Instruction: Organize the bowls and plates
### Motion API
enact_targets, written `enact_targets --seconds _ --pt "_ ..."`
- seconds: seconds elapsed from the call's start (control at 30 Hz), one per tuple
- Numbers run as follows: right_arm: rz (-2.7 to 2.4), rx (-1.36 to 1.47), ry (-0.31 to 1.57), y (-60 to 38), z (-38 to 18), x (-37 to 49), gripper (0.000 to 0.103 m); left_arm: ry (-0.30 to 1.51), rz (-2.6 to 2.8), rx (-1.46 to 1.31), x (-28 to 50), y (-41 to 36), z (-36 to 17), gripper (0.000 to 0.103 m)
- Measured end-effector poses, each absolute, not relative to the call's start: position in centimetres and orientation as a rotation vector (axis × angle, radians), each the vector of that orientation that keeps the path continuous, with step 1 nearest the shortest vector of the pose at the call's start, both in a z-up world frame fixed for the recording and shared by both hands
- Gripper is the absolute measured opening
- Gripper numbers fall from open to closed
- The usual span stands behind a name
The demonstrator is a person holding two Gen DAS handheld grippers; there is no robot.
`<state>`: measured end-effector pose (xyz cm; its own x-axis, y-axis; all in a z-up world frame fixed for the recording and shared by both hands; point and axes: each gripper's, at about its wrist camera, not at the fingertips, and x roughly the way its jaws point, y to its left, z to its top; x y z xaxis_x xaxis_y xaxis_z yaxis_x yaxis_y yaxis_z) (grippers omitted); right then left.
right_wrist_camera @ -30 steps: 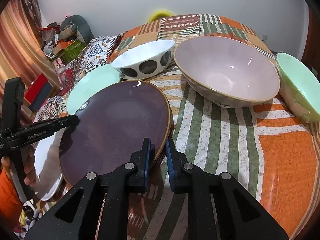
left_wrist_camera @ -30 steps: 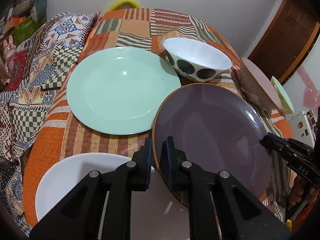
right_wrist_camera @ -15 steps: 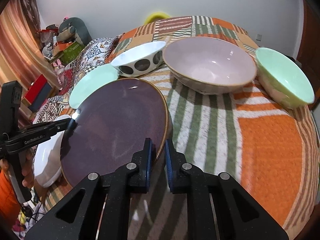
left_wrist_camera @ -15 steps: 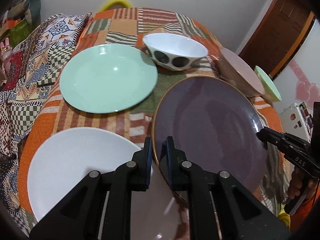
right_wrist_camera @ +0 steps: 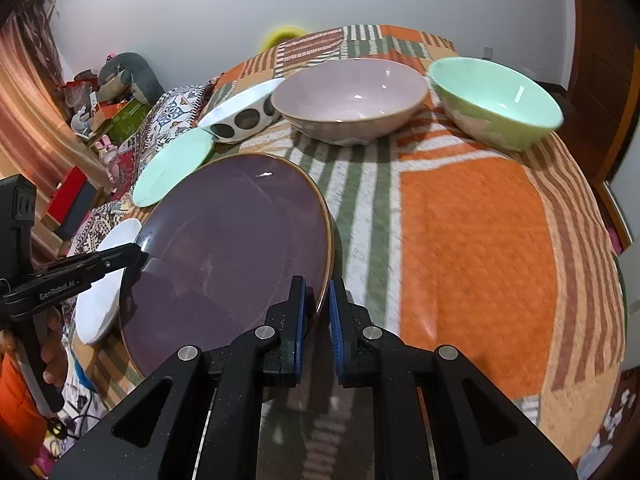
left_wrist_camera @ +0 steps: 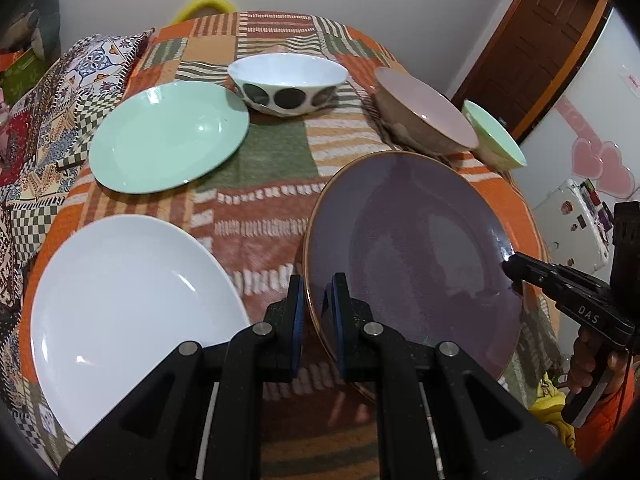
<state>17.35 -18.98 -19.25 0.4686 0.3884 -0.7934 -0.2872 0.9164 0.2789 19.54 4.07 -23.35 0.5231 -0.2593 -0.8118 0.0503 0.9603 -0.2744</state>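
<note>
Left wrist: both tools (left_wrist_camera: pixel 316 296) (right_wrist_camera: pixel 318 300) clamp purple plate (left_wrist_camera: pixel 412 256), pitched downward.

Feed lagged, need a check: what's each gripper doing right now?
Left gripper: shut on the purple plate rim.
Right gripper: shut on the opposite rim.

A patchwork bedspread (right_wrist_camera: pixel 472 240) in orange, green and stripes was spread beneath. A grey plush toy (right_wrist_camera: pixel 128 76) was seen beside a wooden door (left_wrist_camera: pixel 532 44).
</note>
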Motion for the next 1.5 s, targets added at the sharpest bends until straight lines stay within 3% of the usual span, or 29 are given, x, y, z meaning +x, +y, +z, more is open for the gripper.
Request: enact_targets --seconds 0.57,0.67,0.93,1.03,1.1,1.27,1.5 --pt "0.380 0.087 0.993 -19.8 -20.4 16.0 0.014 1.017 -0.164 -0.186 18.0 2.7 -24.5 0.012" --pt "0.358 0.077 0.999 -20.0 -20.3 15.9 0.020 1.006 -0.140 -0.164 17.6 2.9 -24.0 0.012" --pt "0.316 0.054 0.959 -20.9 -18.4 15.1 0.022 0.932 -0.063 -0.199 16.0 6.2 -21.2 0.013" --pt "0.322 0.054 0.919 -20.8 -16.8 14.7 0.031 0.888 -0.024 -0.203 14.9 7.7 -19.6 0.014" --pt "0.339 0.038 0.886 -20.1 -15.7 14.5 0.032 0.857 0.005 -0.201 14.1 8.9 -18.5 0.017" --pt "0.416 -0.005 0.812 -16.8 -13.0 14.3 0.035 0.776 0.092 -0.192 12.2 12.1 -16.6 0.046" --pt "0.553 -0.044 0.748 -10.8 -11.5 14.4 0.047 0.758 0.169 -0.179 10.4 16.5 -16.2 0.060"
